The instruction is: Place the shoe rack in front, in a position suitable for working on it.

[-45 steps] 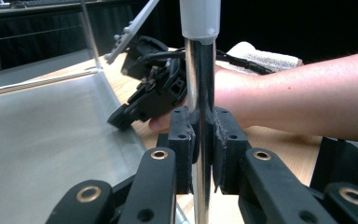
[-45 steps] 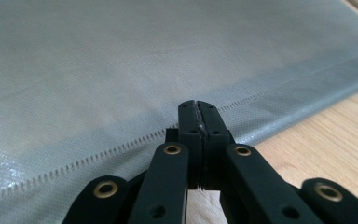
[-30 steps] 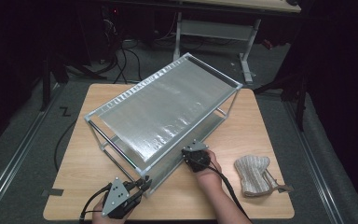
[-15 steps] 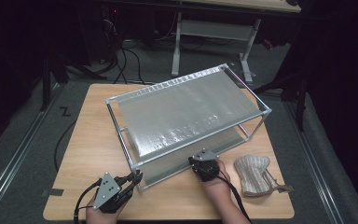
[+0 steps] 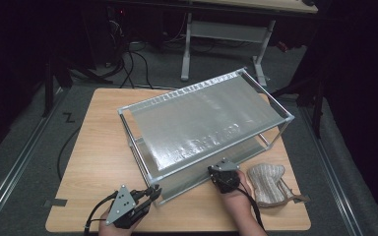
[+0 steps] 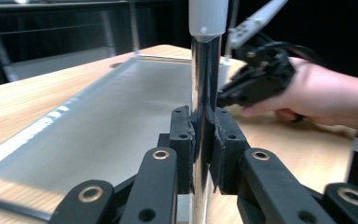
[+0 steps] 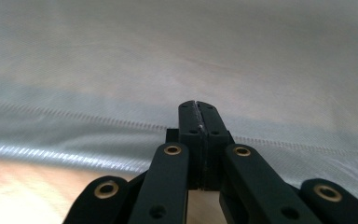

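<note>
Two grippers are at work on the two-tier metal rack (image 5: 204, 132), which stands skewed across the middle of the wooden table (image 5: 98, 162). Your left gripper (image 5: 150, 192) has its fingers (image 6: 182, 140) clenched on the rack's near-left corner post (image 6: 204, 84); in the left gripper view the shiny upright tube runs straight up between the two pads, which press on it from both sides low on the post, and its grey cap sits well above them. Beyond those fingers the rack's lower shelf (image 6: 98, 126) stretches away over the table. Your right gripper (image 5: 222, 173) is at the rack's near long edge, to the right of the left one; its fingers (image 7: 189, 135) are drawn fully together, pad against pad, with a thin pale line showing in the seam at their tips. Whether that line is the edge of the shelf's mesh sheet (image 7: 177, 60) caught between them you cannot tell; the silvery sheet lies just ahead of and beneath the tips. Just to the right of your right hand (image 5: 236, 201), apart from the rack, a knitted oven mitt (image 5: 270, 184) lies flat on the table.
</note>
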Demonstrator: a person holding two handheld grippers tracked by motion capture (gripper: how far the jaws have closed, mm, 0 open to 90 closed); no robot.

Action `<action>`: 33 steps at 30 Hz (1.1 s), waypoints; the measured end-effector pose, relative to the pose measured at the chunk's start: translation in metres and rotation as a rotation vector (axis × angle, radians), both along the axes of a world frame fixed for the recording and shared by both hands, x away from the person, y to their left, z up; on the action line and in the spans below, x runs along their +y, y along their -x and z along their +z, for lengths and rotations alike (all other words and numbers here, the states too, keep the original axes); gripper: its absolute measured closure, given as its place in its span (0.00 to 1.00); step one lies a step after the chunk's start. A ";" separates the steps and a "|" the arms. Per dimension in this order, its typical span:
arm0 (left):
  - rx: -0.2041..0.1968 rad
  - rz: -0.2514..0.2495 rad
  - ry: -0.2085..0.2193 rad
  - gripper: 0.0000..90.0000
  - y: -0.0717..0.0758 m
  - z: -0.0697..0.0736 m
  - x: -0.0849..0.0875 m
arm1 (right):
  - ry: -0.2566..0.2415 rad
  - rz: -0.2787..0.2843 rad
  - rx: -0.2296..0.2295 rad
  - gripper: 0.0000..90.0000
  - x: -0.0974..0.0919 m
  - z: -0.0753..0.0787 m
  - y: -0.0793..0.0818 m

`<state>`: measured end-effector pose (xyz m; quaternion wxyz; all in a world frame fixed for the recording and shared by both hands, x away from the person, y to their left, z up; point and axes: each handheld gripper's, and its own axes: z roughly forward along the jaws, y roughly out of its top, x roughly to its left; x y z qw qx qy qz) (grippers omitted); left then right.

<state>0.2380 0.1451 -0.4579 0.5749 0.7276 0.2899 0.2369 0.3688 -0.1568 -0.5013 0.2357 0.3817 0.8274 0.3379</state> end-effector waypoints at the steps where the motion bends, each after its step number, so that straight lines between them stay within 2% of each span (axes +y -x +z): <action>1: -0.003 -0.009 -0.002 0.89 0.000 0.000 -0.004 | -0.002 -0.013 0.004 1.00 -0.003 0.000 -0.002; 6: -0.016 -0.035 -0.014 0.89 -0.004 0.000 -0.016 | -0.008 -0.064 0.016 1.00 -0.014 0.000 -0.011; 9: -0.039 -0.025 -0.034 0.89 -0.003 0.000 -0.015 | -0.009 -0.071 0.019 1.00 -0.016 0.000 -0.010; 15: -0.018 0.073 -0.024 0.89 -0.014 0.001 0.005 | -0.009 -0.044 0.009 0.99 -0.012 -0.001 -0.006; 22: -0.014 0.154 -0.013 0.89 -0.027 0.000 0.025 | -0.003 -0.030 0.007 0.99 0.002 -0.001 -0.007; 28: -0.010 0.190 -0.014 0.90 -0.033 0.000 0.041 | 0.007 0.005 -0.004 0.99 0.014 -0.002 -0.006; 33: -0.009 0.185 -0.009 0.89 -0.034 0.000 0.044 | 0.014 0.010 -0.010 0.99 0.016 -0.002 -0.003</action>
